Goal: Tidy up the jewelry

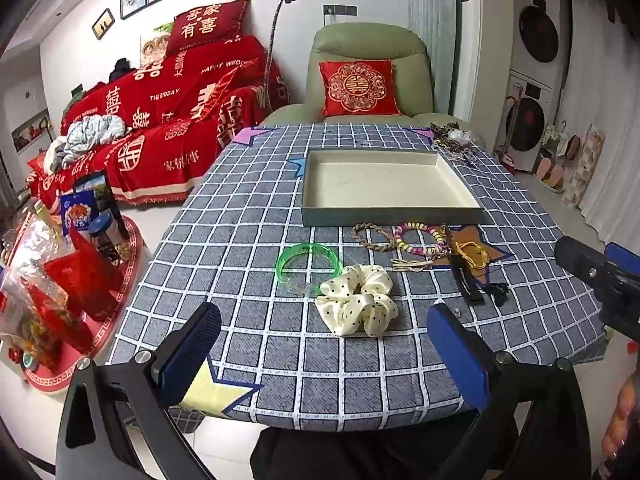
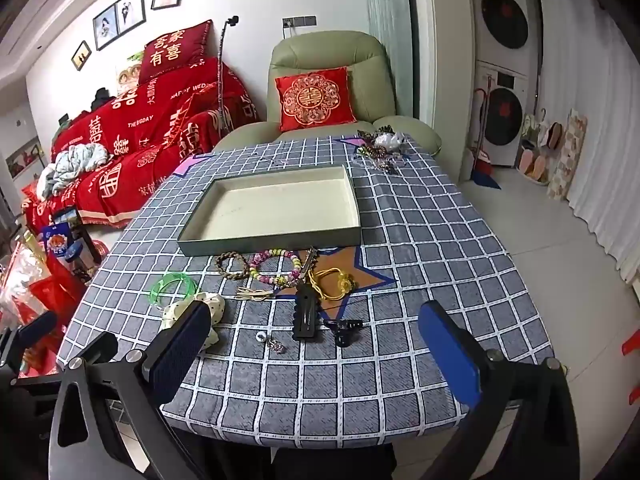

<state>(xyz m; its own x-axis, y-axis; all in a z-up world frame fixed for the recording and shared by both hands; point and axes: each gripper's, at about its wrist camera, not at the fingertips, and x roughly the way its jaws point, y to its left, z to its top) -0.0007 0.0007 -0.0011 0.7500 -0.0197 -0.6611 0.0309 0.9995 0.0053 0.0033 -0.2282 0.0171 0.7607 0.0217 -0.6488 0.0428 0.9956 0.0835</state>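
Note:
An empty shallow tray (image 1: 384, 214) (image 2: 276, 240) sits mid-table. In front of it lie a green bangle (image 1: 307, 262) (image 2: 174, 286), a cream dotted scrunchie (image 1: 356, 298) (image 2: 212, 304), a braided bracelet (image 1: 374, 236) (image 2: 232, 266), a beaded bracelet (image 1: 420, 238) (image 2: 276, 268), a yellow cord piece (image 1: 474, 256) (image 2: 336, 282), a black hair clip (image 1: 466, 280) (image 2: 306, 316) and small earrings (image 2: 272, 342). My left gripper (image 1: 324, 344) is open and empty just before the scrunchie. My right gripper (image 2: 316, 336) is open and empty near the hair clip.
More jewelry (image 1: 452, 140) (image 2: 382, 148) is heaped at the far right corner of the checked tablecloth (image 1: 280, 360). A green armchair (image 1: 368, 76) stands behind the table, a red sofa (image 1: 160, 120) to the left, and a snack tray (image 1: 80, 280) at the near left.

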